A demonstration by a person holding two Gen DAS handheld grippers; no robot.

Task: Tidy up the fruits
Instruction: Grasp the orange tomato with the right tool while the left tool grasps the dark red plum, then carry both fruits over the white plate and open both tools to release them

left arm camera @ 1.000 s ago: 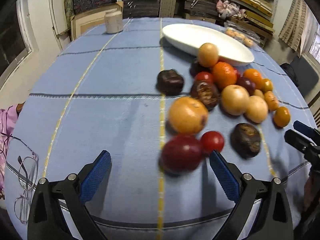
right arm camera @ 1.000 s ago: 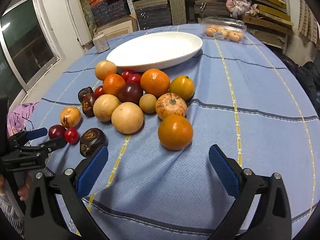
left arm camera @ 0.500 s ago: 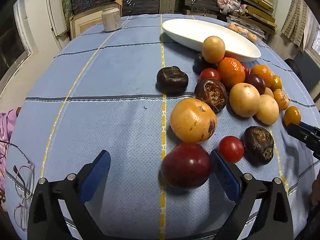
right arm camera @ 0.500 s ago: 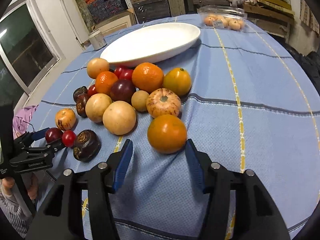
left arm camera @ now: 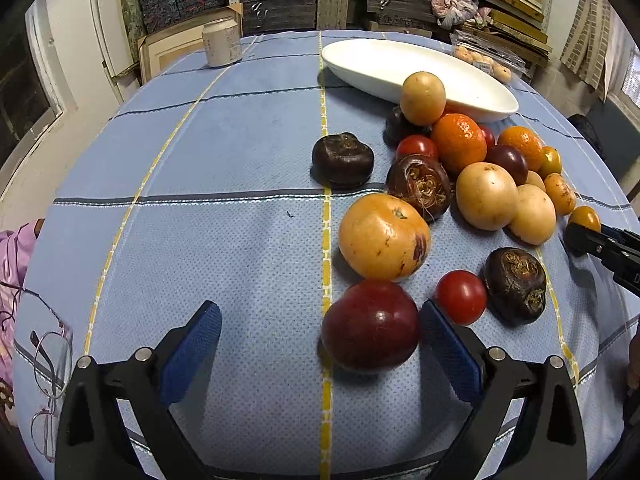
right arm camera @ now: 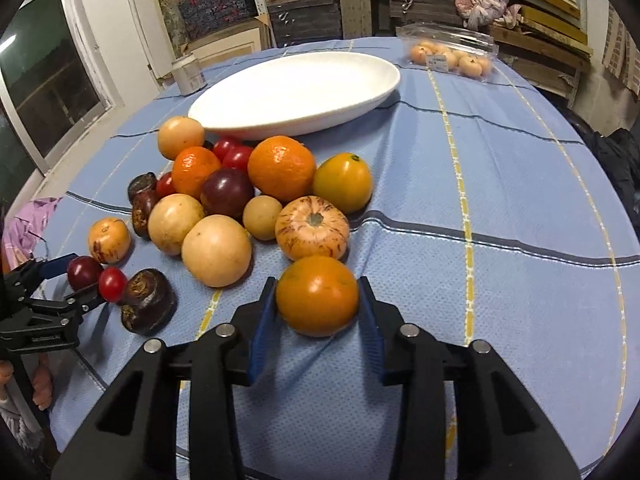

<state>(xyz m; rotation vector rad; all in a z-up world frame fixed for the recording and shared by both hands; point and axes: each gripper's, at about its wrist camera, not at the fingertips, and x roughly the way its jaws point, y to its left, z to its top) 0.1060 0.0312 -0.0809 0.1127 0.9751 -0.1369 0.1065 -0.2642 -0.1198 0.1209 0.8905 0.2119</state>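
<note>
A pile of mixed fruit lies on the blue tablecloth in front of a white oval plate (right arm camera: 296,88), also in the left wrist view (left arm camera: 420,68). My left gripper (left arm camera: 320,328) is open; a dark red plum (left arm camera: 370,326) sits between its fingers, against the right one. It also shows in the right wrist view (right arm camera: 64,280) around that plum (right arm camera: 83,272). My right gripper (right arm camera: 318,308) has its pads against both sides of an orange tomato (right arm camera: 318,294) that rests on the cloth. Its tip shows in the left wrist view (left arm camera: 600,244).
A small red tomato (left arm camera: 461,297) and a dark wrinkled fruit (left arm camera: 515,282) lie just right of the plum. A white jar (left arm camera: 221,42) and a clear pack of small fruit (right arm camera: 452,56) stand at the table's far side. Glasses (left arm camera: 48,364) lie at the left edge.
My right gripper moved forward and closed from wide open onto the orange tomato. My left gripper advanced so the dark red plum now sits between its fingers.
</note>
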